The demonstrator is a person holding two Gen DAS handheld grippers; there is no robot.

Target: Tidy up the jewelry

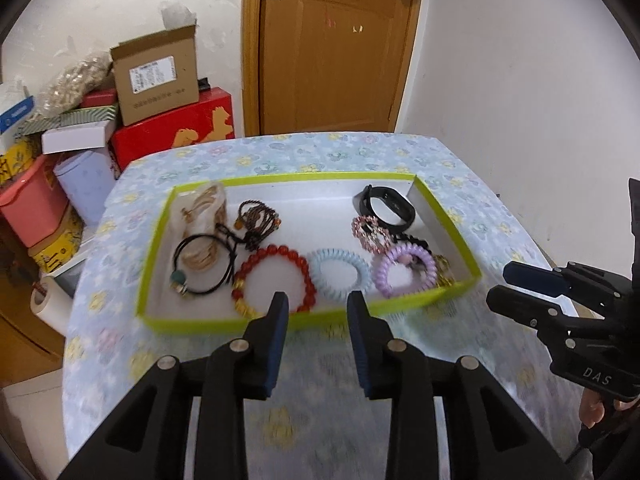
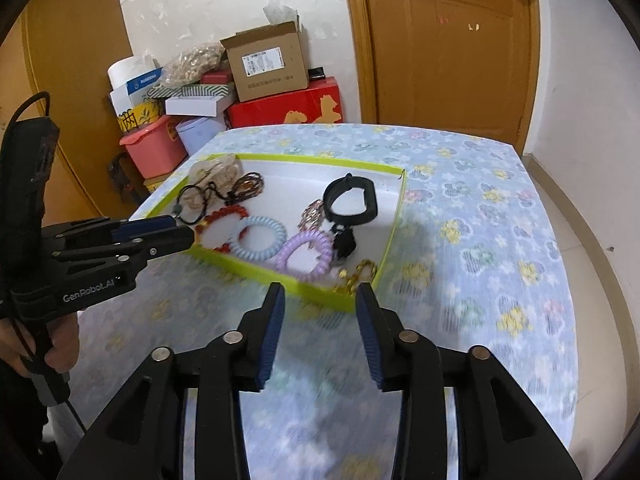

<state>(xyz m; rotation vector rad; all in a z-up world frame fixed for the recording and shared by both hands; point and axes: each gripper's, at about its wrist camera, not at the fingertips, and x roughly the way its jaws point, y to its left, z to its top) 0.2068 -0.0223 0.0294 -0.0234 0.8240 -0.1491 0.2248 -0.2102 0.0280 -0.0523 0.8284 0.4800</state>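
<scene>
1. The left gripper (image 1: 318, 300) is held partly open, with nothing in it.
2. The right gripper (image 2: 320, 292) is held the same way (empty too).
3. The jewelry is kept in the green tray (image 1: 304, 320) on the table (image 1: 480, 216).

A home room: wooden door (image 1: 332, 48), stacked boxes (image 1: 156, 76), floral tablecloth (image 2: 480, 208)

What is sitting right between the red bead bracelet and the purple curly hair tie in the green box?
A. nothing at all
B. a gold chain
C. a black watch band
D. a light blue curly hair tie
D: the light blue curly hair tie lies between the red bead bracelet and the purple curly hair tie, along the near wall of the green box.
</scene>
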